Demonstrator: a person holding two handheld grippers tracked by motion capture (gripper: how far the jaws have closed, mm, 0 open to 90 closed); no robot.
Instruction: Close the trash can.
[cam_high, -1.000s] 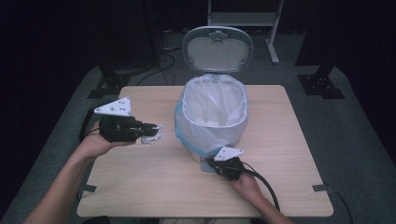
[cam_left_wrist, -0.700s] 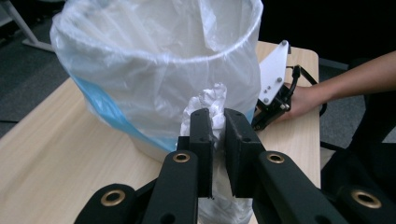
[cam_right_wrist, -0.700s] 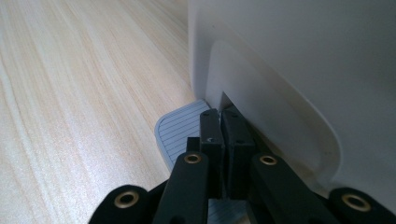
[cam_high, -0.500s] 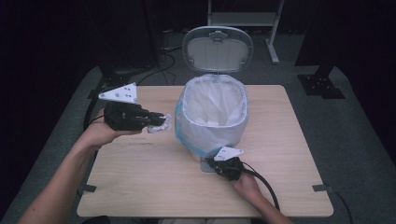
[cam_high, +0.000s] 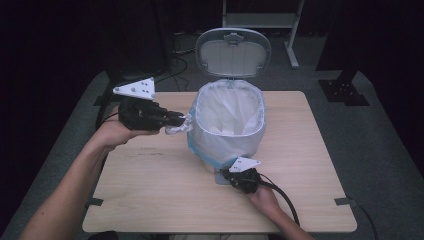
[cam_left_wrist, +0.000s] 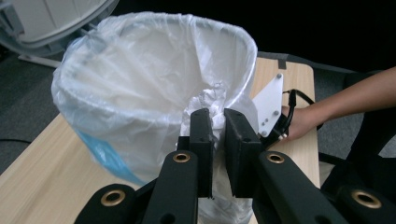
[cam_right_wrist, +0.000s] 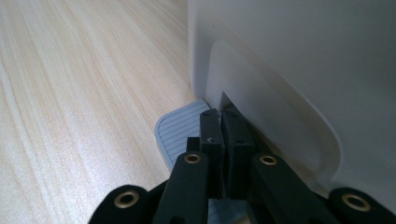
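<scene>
At the bin's (cam_high: 227, 125) rim my left gripper (cam_high: 175, 120) pinches a crumpled wrapper (cam_left_wrist: 210, 105). My right gripper (cam_right_wrist: 219, 116), jaws together, presses the pedal (cam_right_wrist: 180, 130). I should lift over the rim before letting go.

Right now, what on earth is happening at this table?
A person is throwing rubbish into a pedal bin lined with a white bag. The right gripper, fingers shut, presses on the foot pedal, and the lid stands open. The left gripper holds a crumpled wad of clear plastic at the bin's rim, not yet dropped in.
</scene>
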